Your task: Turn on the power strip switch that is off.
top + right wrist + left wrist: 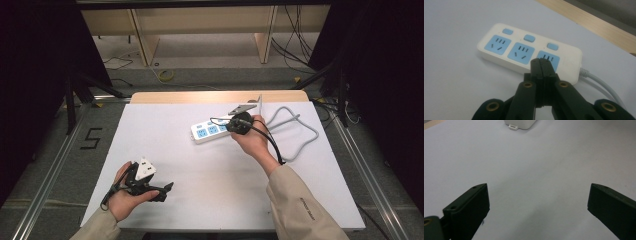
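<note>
A white power strip [210, 131] with three blue sockets and three blue buttons lies on the white table top [200, 195], toward the far side. My right gripper [232, 127] is at the strip's right end, held in the person's right hand. In the right gripper view its jaws are shut with nothing between them, and the right gripper [541, 62] has its tips over the rightmost socket of the power strip [506, 47]; I cannot tell if they touch. My left gripper [165, 191] rests low at the near left. The left gripper [537, 187] is open, jaws wide over bare table.
The strip's grey cable [300, 135] loops over the table's right side and also shows as a grey cable [599, 82] leaving the strip. A wooden edge [220, 96] borders the far side. One end of the strip [520, 123] lies ahead of the left gripper.
</note>
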The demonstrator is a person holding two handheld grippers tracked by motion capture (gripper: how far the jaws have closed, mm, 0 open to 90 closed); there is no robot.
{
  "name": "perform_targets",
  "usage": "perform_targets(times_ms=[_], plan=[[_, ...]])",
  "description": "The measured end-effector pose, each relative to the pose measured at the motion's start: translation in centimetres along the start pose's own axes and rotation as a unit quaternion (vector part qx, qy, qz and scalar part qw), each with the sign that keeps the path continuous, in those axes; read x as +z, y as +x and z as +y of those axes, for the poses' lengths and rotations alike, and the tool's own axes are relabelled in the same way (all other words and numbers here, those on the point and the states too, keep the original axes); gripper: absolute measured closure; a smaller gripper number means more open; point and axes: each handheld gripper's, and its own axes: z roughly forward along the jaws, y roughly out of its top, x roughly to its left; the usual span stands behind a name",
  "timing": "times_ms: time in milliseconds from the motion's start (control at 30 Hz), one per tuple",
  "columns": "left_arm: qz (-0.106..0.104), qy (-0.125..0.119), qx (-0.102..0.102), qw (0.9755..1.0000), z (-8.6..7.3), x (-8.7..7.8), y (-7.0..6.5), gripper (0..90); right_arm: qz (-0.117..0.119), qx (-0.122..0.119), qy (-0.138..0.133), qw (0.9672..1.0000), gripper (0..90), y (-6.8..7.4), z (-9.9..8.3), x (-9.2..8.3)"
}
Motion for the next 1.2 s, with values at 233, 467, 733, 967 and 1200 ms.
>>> perform_targets(times_ms=[233, 467, 733, 967, 1200], plan=[[0.000, 0.002, 0.002, 1.0000, 0.0, 0.0, 0.0, 3.5, -0.002, 0.002, 0.002, 1.0000, 90.0, -0.1, 0.0, 0.5], [-0.001, 0.002, 0.002, 1.0000, 0.0, 0.0, 0.0, 3.6, -0.003, 0.006, 0.005, 1.0000, 90.0, -0.2, 0.1, 0.8], [-0.002, 0.001, 0.002, 1.0000, 0.0, 0.0, 0.0, 3.5, -0.004, 0.006, 0.007, 0.9999, 90.0, -0.3, 0.3, 1.2], [-0.001, 0.001, 0.001, 1.0000, 0.0, 0.0, 0.0, 3.6, -0.004, 0.008, 0.005, 1.0000, 90.0, -0.3, 0.8, 1.4], [-0.003, 0.001, 0.001, 1.0000, 0.0, 0.0, 0.0, 3.5, -0.005, 0.009, 0.005, 0.9999, 90.0, -0.3, 1.2, 1.7]])
